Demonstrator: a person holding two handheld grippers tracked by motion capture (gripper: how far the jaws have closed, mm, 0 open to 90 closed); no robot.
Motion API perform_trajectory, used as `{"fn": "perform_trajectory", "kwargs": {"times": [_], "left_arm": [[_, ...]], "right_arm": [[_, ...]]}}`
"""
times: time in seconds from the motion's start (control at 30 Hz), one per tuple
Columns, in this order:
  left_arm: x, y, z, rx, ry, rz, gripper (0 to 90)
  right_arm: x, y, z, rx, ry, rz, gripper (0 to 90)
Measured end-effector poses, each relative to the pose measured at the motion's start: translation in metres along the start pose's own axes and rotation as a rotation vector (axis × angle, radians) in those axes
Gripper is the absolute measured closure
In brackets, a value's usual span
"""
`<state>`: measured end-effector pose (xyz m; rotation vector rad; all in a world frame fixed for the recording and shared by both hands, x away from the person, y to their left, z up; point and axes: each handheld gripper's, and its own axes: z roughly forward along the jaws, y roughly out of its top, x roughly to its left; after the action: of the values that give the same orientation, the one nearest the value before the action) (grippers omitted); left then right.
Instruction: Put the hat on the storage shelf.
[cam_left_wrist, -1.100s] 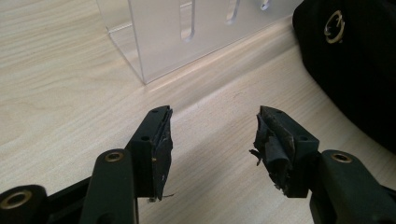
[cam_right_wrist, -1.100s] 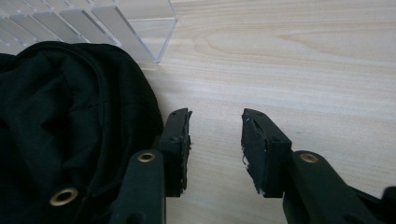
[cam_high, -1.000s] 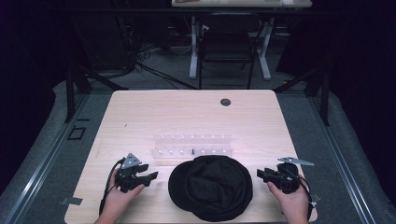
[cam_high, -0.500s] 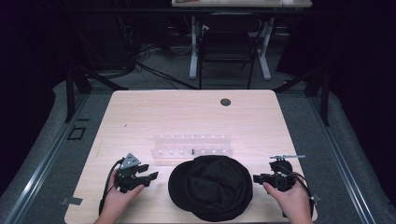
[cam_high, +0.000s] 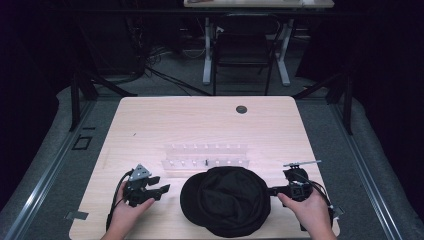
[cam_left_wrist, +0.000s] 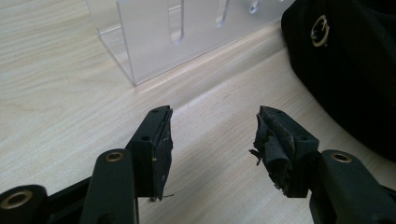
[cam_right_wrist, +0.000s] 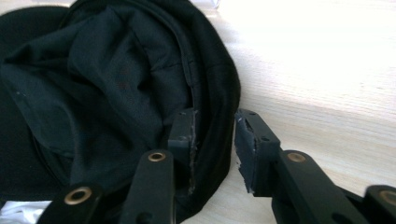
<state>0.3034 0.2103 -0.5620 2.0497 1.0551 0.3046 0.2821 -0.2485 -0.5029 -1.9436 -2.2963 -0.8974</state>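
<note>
A black cap (cam_high: 226, 200) lies upside down near the person's edge of the light wooden table (cam_high: 200, 125), its lining facing up, and the two grippers sit one on either side of it. The right gripper (cam_right_wrist: 215, 140) has its jaws set astride the cap's rim: one jaw is inside, against the dark lining, the other outside over bare wood, and the band of the rim stands in the gap between them. The gap is narrow, but there is daylight between the outer jaw and the cloth, so the jaws are not pressed together on the rim; whether the inner one touches the fabric I cannot tell. In the high view this gripper (cam_high: 274, 190) points at the cap's side with the right hand (cam_high: 311, 210) behind it. The left gripper (cam_left_wrist: 212, 140) has its jaws spread wide with nothing between them, just tabletop. The cap's black side (cam_left_wrist: 345, 70), with a small metal eyelet on it, lies beyond and beside one jaw, near but apart. A clear acrylic rack (cam_left_wrist: 187, 32) with slots stands ahead of the other jaw. From above, the left hand (cam_high: 127, 215) holds that gripper (cam_high: 162, 191) low over the table, aimed toward the cap.
</note>
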Motion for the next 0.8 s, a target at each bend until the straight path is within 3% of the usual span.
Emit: {"fn": "perform_trajectory", "kwargs": {"times": [0.17, 0.37, 0.53, 0.8], "left_arm": [[0.000, 0.000, 0.000, 0.005, 0.004, 0.004, 45.8], [0.001, 0.000, 0.000, 0.003, 0.009, 0.004, 45.9], [0.000, 0.000, 0.000, 0.005, 0.009, 0.005, 46.0], [0.000, 0.000, 0.000, 0.006, 0.007, 0.008, 46.1]], "right_arm": [[0.000, 0.004, 0.012, 0.048, -0.023, 0.000, 72.1], [-0.004, 0.009, 0.019, 0.122, -0.016, 0.015, 85.9], [-0.006, 0.009, 0.016, 0.128, -0.014, 0.022, 87.7], [-0.017, 0.007, 0.005, 0.134, -0.049, 0.041, 87.8]]}}
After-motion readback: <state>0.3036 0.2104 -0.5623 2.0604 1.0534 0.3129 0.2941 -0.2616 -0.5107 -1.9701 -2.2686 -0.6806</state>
